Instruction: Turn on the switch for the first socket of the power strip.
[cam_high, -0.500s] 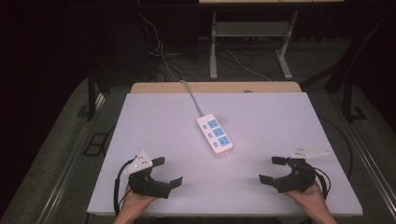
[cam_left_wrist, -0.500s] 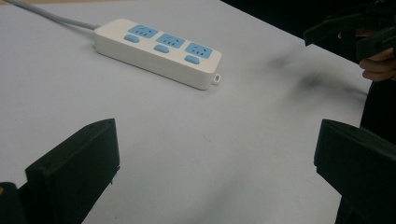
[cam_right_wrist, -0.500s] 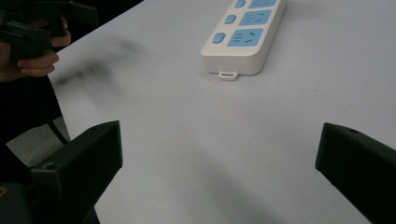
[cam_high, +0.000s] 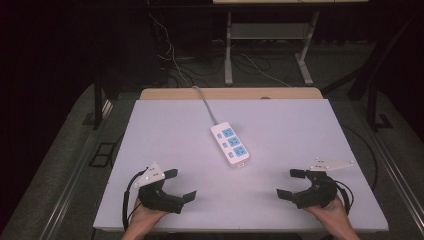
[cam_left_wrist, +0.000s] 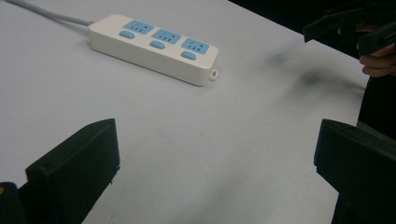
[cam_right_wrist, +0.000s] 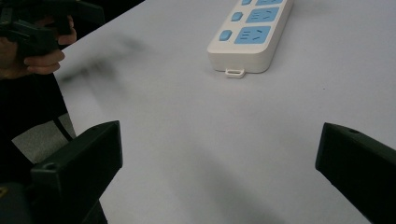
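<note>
A white power strip (cam_high: 230, 144) lies at the frame's centre on the tabletop (cam_high: 280, 125). Left tongs (cam_high: 179, 186) and right tongs (cam_high: 291, 183), lower corners, gape empty. The strip looks rigid, light, smooth; best pinched across its narrow sides.

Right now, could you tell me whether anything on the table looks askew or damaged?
Nothing stands out. The power strip lies flat but diagonal to the table edges, looks intact, nothing plugged in. Both grippers, left and right, are open and apart from it.
</note>
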